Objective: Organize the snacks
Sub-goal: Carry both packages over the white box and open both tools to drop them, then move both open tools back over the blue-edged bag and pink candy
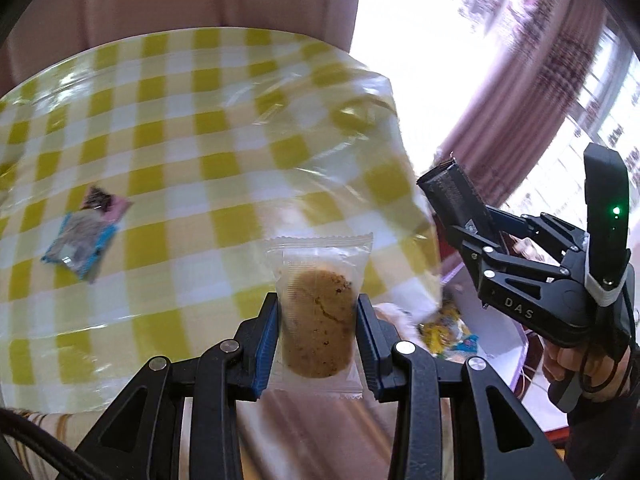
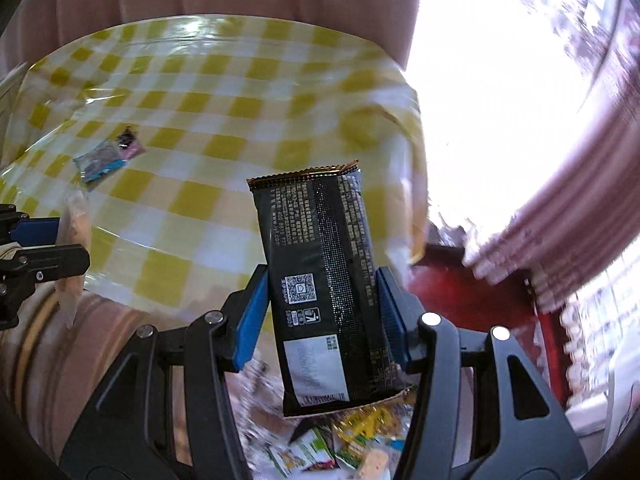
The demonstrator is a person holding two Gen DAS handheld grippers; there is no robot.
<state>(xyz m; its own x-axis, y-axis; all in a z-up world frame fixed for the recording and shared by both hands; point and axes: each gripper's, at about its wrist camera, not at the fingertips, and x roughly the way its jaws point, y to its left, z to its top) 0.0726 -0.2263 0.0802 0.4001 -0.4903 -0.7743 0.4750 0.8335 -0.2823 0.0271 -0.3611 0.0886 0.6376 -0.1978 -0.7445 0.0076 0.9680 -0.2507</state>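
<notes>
My left gripper (image 1: 317, 320) is shut on a clear-wrapped brown cookie (image 1: 319, 320), held upright above the near edge of the yellow checked tablecloth (image 1: 180, 140). My right gripper (image 2: 322, 300) is shut on a black snack bar packet (image 2: 320, 280) with a QR code and gold crimped ends. In the left wrist view the right gripper (image 1: 452, 208) shows at the right edge, held by a hand, with the black packet (image 1: 448, 188) in it. The left gripper's fingers (image 2: 36, 232) and the cookie wrapper (image 2: 74, 240) show at the left edge of the right wrist view.
Two small packets, one blue (image 1: 78, 248) and one pink and dark (image 1: 106, 202), lie on the cloth at the left. A heap of loose snack packets (image 2: 340, 440) lies below the right gripper. Pink curtains and a bright window stand behind the table; red furniture (image 2: 480, 292) is at the right.
</notes>
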